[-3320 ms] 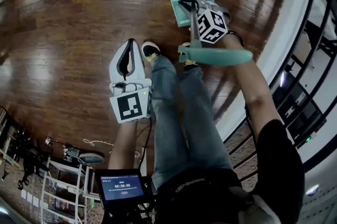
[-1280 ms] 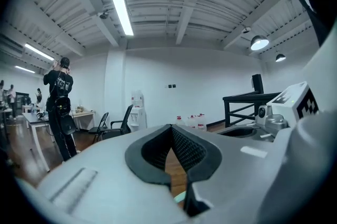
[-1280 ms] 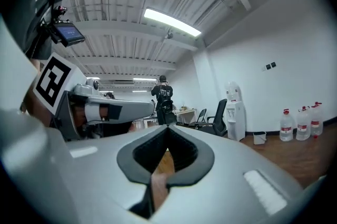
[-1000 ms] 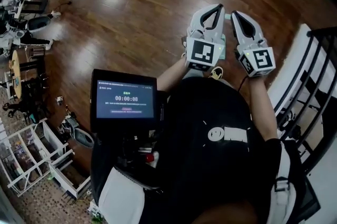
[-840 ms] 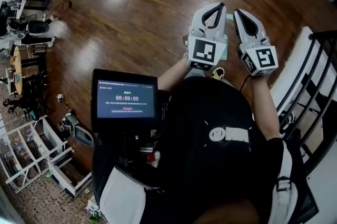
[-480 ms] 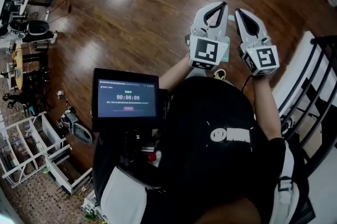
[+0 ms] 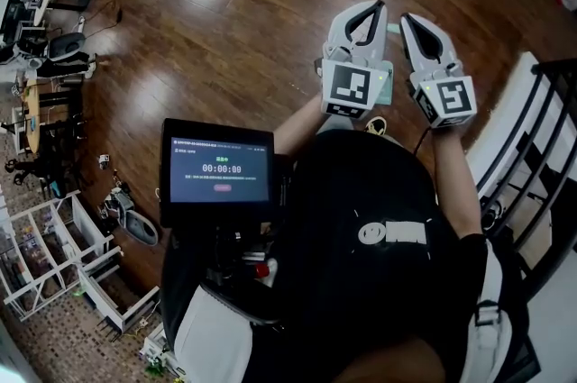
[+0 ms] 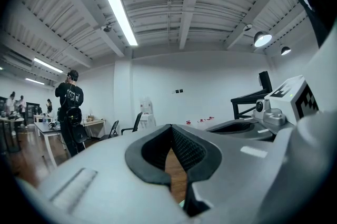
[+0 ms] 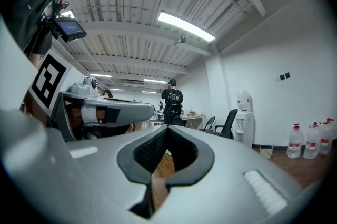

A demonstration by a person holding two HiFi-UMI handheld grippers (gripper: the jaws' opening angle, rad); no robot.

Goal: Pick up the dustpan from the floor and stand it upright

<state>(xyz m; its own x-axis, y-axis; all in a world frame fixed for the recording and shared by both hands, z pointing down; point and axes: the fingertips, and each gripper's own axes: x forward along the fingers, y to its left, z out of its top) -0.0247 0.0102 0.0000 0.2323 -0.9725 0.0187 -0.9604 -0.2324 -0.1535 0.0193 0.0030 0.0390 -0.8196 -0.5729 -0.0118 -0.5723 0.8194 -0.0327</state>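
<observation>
In the head view both grippers are held up side by side in front of the person's chest. My left gripper (image 7: 376,6) is shut with nothing in it, and so is my right gripper (image 7: 402,17). Only a mint-green sliver of the dustpan (image 7: 391,28) shows between and below them; the rest is hidden. In the left gripper view the jaws (image 8: 169,128) meet at the tip over bare wooden floor. The right gripper view shows its jaws (image 9: 167,128) closed the same way, with the left gripper (image 9: 100,112) beside them.
A tablet screen (image 7: 219,169) hangs at the person's chest. A white ledge and black railing (image 7: 541,120) run along the right. White shelves (image 7: 50,269) and clutter stand at lower left. A person in black (image 8: 71,112) stands far off by desks, near a water dispenser (image 9: 243,112).
About three seconds ago my right gripper held the mint dustpan's handle near the floor; now both grippers are empty and raised. Over the last second they have barely moved.
</observation>
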